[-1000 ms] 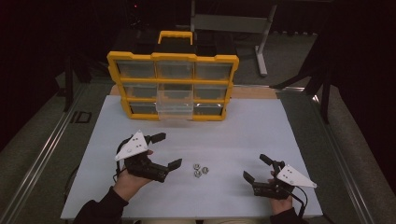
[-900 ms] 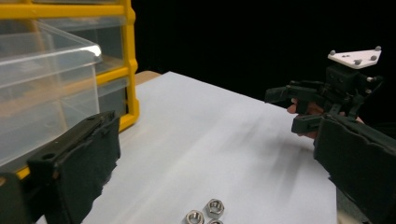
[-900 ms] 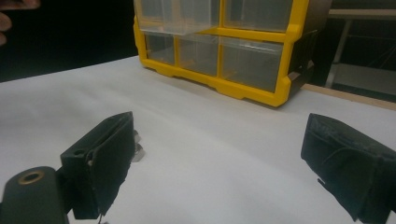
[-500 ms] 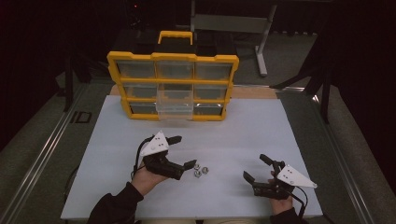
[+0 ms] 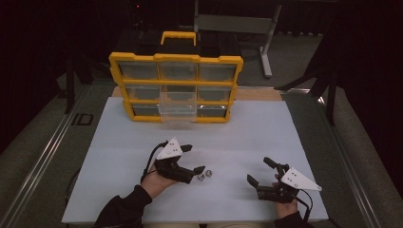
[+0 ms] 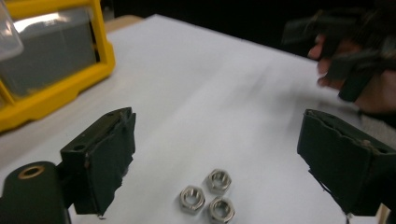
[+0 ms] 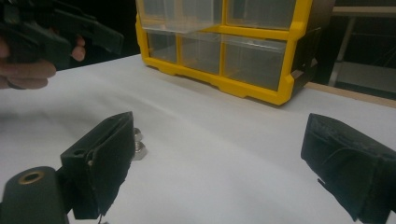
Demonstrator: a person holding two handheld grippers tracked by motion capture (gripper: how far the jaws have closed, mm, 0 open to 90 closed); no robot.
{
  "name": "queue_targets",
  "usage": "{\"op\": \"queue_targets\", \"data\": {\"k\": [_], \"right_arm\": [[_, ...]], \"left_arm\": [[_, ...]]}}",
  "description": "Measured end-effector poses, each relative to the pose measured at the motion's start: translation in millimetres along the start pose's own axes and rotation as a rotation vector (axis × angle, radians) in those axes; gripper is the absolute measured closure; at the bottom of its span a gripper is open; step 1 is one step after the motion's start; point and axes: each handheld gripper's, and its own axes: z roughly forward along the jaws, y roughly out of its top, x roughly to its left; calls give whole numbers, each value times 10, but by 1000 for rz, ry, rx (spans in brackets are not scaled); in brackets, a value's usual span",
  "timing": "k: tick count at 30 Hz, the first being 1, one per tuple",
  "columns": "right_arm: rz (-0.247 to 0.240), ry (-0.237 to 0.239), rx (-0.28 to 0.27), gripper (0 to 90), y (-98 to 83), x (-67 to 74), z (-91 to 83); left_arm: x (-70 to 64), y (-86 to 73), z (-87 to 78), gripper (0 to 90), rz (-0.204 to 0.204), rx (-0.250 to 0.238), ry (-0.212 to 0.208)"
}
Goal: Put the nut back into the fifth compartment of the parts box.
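Three steel hex nuts lie close together on the white table sheet. My left gripper hovers just left of them, tilted down. In the left gripper view the nuts lie on the sheet low between its jaws. These jaws have just been closing a little but stand open, touching nothing. My right gripper rests open near the front right, apart from the nuts. In the right gripper view the nuts peek out behind the left jaw of that gripper.
A yellow organizer with clear drawers stands upright at the back of the sheet, its lower middle drawer pulled out. It also appears as the yellow organizer at upper left and the yellow organizer ahead.
My left gripper has moved right and down, from the left part of the sheet to beside the nuts. The right gripper and the nuts have stayed put.
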Motion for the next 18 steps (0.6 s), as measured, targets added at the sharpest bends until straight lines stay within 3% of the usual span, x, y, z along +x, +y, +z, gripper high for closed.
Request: {"op": "queue_targets", "data": {"k": [3,5,6,9,13,18], "right_arm": [[1,1,1,99,-2,-2,2],[1,1,0,99,-2,-3,2],[1,3,0,99,-3,-5,3],[4,5,0,99,-5,-8,5],[7,9,0,99,-6,-10,5],[7,6,5,127,-8,-6,7]], "left_arm": [[7,-42,83,152,0,60,-5],[7,-42,83,167,0,60,-5],[16,-96,184,186,-1,141,-7],[32,-141,248,244,-1,183,-17],[62,-189,315,350,-12,206,-23],[104,-229,385,458,-24,227,4]]}}
